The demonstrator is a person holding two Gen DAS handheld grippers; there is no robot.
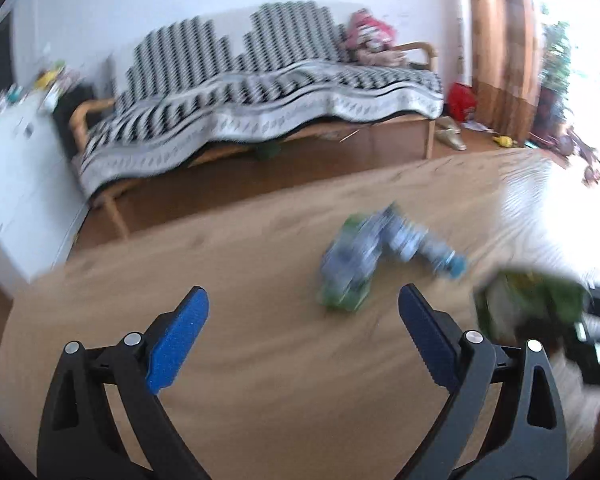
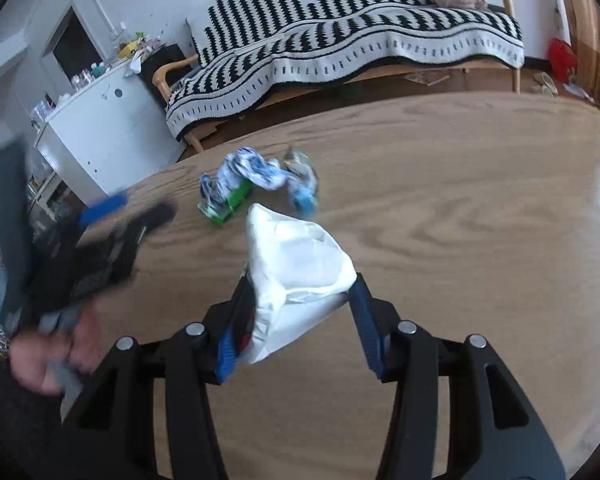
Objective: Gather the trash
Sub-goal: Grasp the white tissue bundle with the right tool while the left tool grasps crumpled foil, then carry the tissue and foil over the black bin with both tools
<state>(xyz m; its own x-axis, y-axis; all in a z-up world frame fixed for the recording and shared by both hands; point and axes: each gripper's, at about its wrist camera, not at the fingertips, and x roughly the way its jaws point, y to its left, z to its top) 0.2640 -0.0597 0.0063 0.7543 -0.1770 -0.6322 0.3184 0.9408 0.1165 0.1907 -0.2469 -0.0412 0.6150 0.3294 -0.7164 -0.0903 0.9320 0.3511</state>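
Gripping white wrapper (image 2: 296, 280), right claw (image 2: 300, 300); left-wrist view shows left claw (image 1: 304, 312) spread, empty.

Both views look forward and down from low over the wooden table (image 1: 260, 360), facing the striped-blanket sofa (image 1: 260, 92) behind it. The left wrist view sits left of the crumpled wrappers (image 1: 364, 256), the right wrist view nearer and more centred. Both share wrappers (image 2: 256, 184), table (image 2: 460, 240) and sofa (image 2: 360, 40).
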